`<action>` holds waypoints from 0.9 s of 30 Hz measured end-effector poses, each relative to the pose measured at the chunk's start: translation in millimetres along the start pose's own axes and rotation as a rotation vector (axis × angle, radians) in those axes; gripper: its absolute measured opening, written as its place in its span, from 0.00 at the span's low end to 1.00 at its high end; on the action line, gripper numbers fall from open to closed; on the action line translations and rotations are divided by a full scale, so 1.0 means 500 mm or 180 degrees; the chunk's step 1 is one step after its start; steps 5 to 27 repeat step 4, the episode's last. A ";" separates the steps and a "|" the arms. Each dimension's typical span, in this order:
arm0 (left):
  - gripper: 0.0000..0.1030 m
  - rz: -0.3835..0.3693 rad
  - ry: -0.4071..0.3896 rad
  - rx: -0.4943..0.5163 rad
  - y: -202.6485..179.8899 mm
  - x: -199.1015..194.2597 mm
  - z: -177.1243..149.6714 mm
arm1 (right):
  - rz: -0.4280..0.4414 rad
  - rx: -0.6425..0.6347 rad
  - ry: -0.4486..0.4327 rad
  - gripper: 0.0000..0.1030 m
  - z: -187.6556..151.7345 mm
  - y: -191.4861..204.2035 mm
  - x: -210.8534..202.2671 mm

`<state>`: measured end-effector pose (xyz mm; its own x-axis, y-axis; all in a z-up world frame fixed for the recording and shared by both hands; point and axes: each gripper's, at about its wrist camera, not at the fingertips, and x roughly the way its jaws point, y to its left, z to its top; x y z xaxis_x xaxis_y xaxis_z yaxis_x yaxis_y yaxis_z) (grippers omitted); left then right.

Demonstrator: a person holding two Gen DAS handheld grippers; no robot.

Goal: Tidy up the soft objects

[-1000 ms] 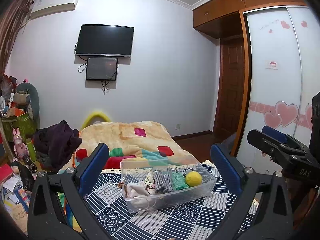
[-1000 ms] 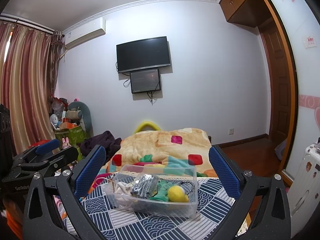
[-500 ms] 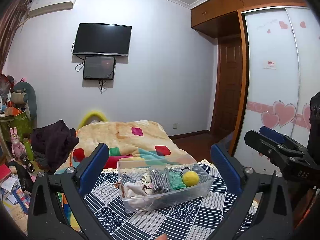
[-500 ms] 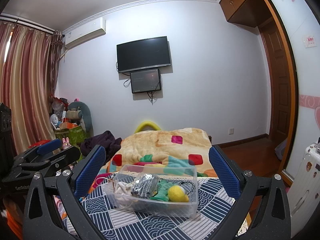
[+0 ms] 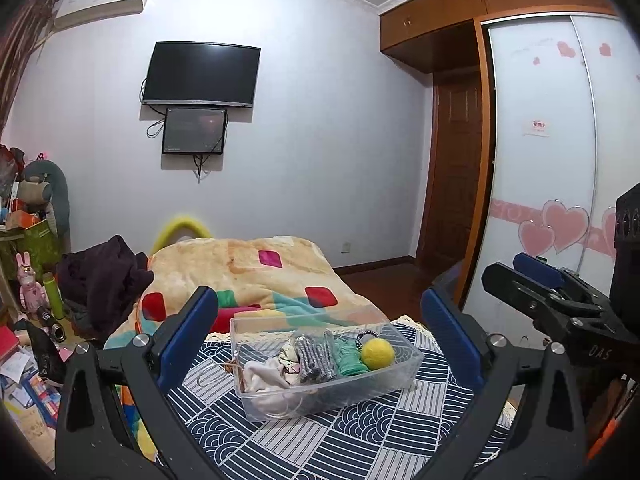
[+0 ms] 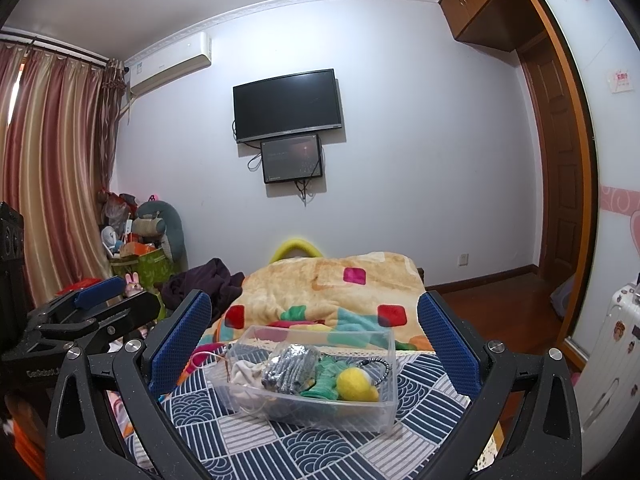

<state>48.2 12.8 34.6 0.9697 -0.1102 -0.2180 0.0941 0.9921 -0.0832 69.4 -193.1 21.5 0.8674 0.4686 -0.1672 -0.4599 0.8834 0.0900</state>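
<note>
A clear plastic bin stands on a blue and white patterned cloth. Inside lie a yellow ball, a green knit item, a grey striped cloth and a white cloth. My left gripper is open and empty, held back from the bin. My right gripper is open and empty, also short of the bin. Each gripper shows at the edge of the other's view.
An orange patchwork blanket covers the bed behind the bin. Dark clothes and clutter sit at the left. A wardrobe with heart patterns and a white suitcase stand at the right.
The left wrist view has shifted slightly, so the bin sits a little more to the left and higher in it. The right wrist view is almost unchanged. Both grippers stay open.
</note>
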 end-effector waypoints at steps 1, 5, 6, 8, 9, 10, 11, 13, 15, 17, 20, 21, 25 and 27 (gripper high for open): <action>1.00 -0.0007 0.0005 -0.0006 0.000 0.000 0.000 | 0.0001 -0.0003 0.0006 1.00 0.000 0.001 0.000; 1.00 -0.0019 0.0014 -0.0030 0.001 0.001 -0.001 | 0.0005 -0.0005 0.0019 1.00 0.001 0.002 0.002; 1.00 -0.0019 0.0014 -0.0030 0.001 0.001 -0.001 | 0.0005 -0.0005 0.0019 1.00 0.001 0.002 0.002; 1.00 -0.0019 0.0014 -0.0030 0.001 0.001 -0.001 | 0.0005 -0.0005 0.0019 1.00 0.001 0.002 0.002; 1.00 -0.0019 0.0014 -0.0030 0.001 0.001 -0.001 | 0.0005 -0.0005 0.0019 1.00 0.001 0.002 0.002; 1.00 -0.0019 0.0014 -0.0030 0.001 0.001 -0.001 | 0.0005 -0.0005 0.0019 1.00 0.001 0.002 0.002; 1.00 -0.0019 0.0014 -0.0030 0.001 0.001 -0.001 | 0.0005 -0.0005 0.0019 1.00 0.001 0.002 0.002; 1.00 -0.0019 0.0014 -0.0030 0.001 0.001 -0.001 | 0.0005 -0.0005 0.0019 1.00 0.001 0.002 0.002; 1.00 -0.0019 0.0014 -0.0030 0.001 0.001 -0.001 | 0.0005 -0.0005 0.0019 1.00 0.001 0.002 0.002; 1.00 -0.0019 0.0014 -0.0030 0.001 0.001 -0.001 | 0.0005 -0.0005 0.0019 1.00 0.001 0.002 0.002; 1.00 -0.0019 0.0014 -0.0030 0.001 0.001 -0.001 | 0.0005 -0.0005 0.0019 1.00 0.001 0.002 0.002; 1.00 -0.0019 0.0014 -0.0030 0.001 0.001 -0.001 | 0.0005 -0.0005 0.0019 1.00 0.001 0.002 0.002; 1.00 -0.0019 0.0014 -0.0030 0.001 0.001 -0.001 | 0.0005 -0.0005 0.0019 1.00 0.001 0.002 0.002; 1.00 -0.0019 0.0014 -0.0030 0.001 0.001 -0.001 | 0.0005 -0.0005 0.0019 1.00 0.001 0.002 0.002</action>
